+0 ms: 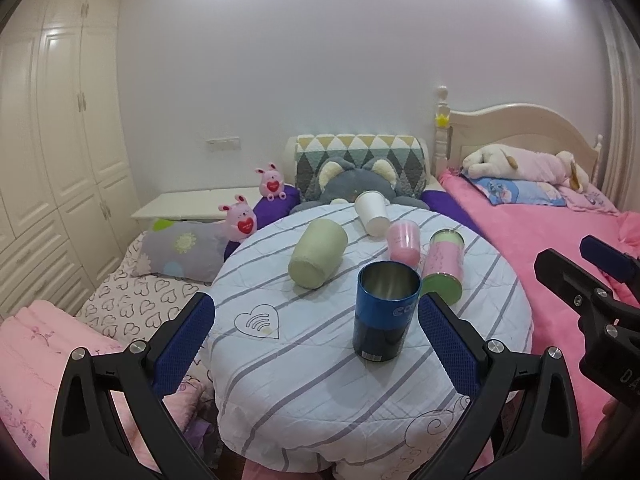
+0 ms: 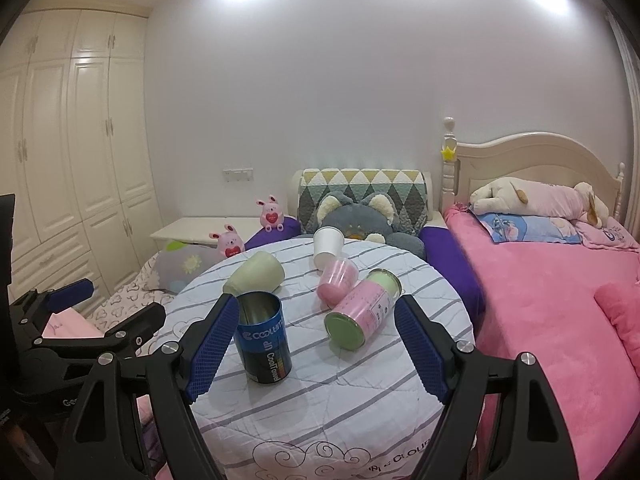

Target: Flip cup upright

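Plainly, the soft striped cloth [image 1: 320,380] over the round table is the main risk: four cups lie on their sides close together, and any of them could roll if nudged. The pink-and-green tin [image 2: 362,314] lies at the right with its green bottom toward the near edge, the small pink cup [image 2: 337,281] just beyond it; they look to be touching, but I cannot be sure. A push on one would likely shove the other. The pale green cup [image 1: 318,253] lies at the left, the white paper cup [image 1: 373,213] at the far side. The blue tin [image 1: 385,310] already stands upright, mouth up, and could be knocked over by a careless reach past it.

The left gripper [image 1: 316,332] is spread wide and holds nothing; its right pad sits just beside the blue tin. The right gripper [image 2: 316,344] is likewise spread wide and empty, its left pad close against the blue tin, though whether they touch I cannot tell.
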A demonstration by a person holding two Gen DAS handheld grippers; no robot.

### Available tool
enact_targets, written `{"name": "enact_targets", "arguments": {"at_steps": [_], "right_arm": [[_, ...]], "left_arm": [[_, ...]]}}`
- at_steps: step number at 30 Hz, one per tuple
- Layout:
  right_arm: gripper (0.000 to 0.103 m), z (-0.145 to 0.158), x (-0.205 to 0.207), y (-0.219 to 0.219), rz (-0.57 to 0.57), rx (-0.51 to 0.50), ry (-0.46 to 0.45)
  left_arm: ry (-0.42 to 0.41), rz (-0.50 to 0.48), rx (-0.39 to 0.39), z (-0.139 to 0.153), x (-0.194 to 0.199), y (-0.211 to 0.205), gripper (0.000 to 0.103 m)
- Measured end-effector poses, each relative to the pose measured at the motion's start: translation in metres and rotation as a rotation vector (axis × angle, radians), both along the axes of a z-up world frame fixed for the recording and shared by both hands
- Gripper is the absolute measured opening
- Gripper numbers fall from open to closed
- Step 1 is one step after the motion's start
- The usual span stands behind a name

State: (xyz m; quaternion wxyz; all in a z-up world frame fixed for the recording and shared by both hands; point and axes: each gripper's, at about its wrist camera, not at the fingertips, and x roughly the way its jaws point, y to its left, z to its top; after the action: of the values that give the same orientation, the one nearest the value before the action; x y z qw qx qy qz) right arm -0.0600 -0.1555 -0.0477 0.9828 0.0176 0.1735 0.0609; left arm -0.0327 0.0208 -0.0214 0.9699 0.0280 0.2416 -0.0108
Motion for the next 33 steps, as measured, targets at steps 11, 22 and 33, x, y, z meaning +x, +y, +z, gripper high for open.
{"name": "enact_targets", "arguments": {"at_steps": [11, 22, 33], "right_arm": [[0.081, 0.0, -0.002, -0.006, 0.0, 0.017, -0.004], [0.081, -0.002, -0.002, -0.012, 0.008, 0.029, -0.017], [0.081, -0.002, -0.003, -0.016, 0.004, 0.046, -0.032]], "left_arm": [[-0.011, 0.005, 0.014, 0.001, -0.002, -0.005, 0.103], [-0.065, 0.006, 0.013, 0.006, -0.007, -0.012, 0.103], [-0.072, 0.006, -0.002, 0.009, -0.006, -0.013, 0.103]]}}
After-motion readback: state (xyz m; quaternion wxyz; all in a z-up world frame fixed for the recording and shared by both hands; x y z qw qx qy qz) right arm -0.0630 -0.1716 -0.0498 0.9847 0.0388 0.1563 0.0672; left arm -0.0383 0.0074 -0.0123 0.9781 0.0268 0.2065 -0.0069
